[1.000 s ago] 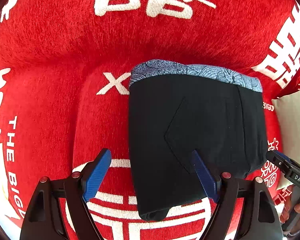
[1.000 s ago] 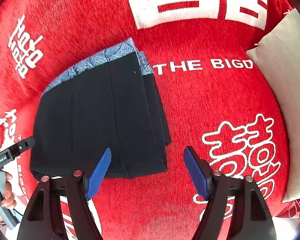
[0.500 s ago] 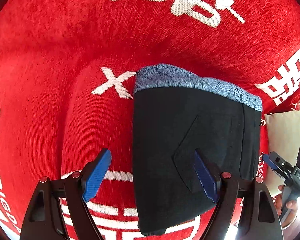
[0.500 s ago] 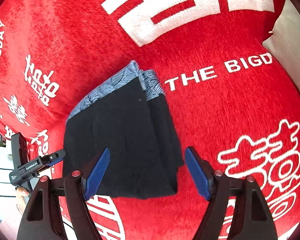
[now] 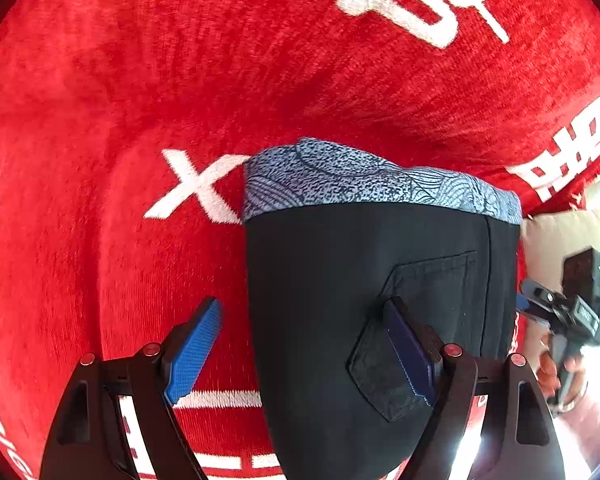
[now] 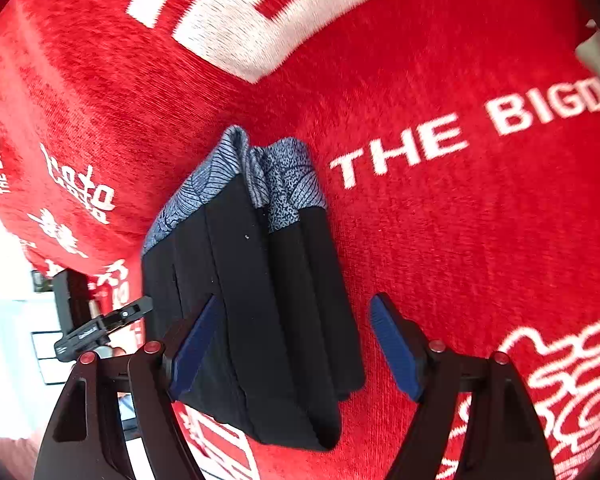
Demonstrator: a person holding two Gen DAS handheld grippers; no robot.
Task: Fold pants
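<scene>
The black pants [image 5: 340, 300] lie folded into a compact stack on the red cover [image 5: 140, 100], with the blue patterned waistband [image 5: 360, 180] at the far end. My left gripper [image 5: 304, 352] is open above the stack's left near part. The pants also show in the right wrist view [image 6: 260, 300], layered, waistband [image 6: 260, 172] far. My right gripper [image 6: 296, 348] is open over the stack's right near corner. Neither gripper holds cloth. The other gripper shows at the right edge [image 5: 568, 312] and at the left edge [image 6: 100, 324].
The red plush cover [image 6: 460, 240] with white lettering spreads all around the stack. A beige cushion [image 5: 560, 236] lies at the right. A bright floor and room edge show at the left [image 6: 20, 320].
Both grippers have swung closer and lower toward the near end of the stack. The pants have stayed folded in place. Both stay open.
</scene>
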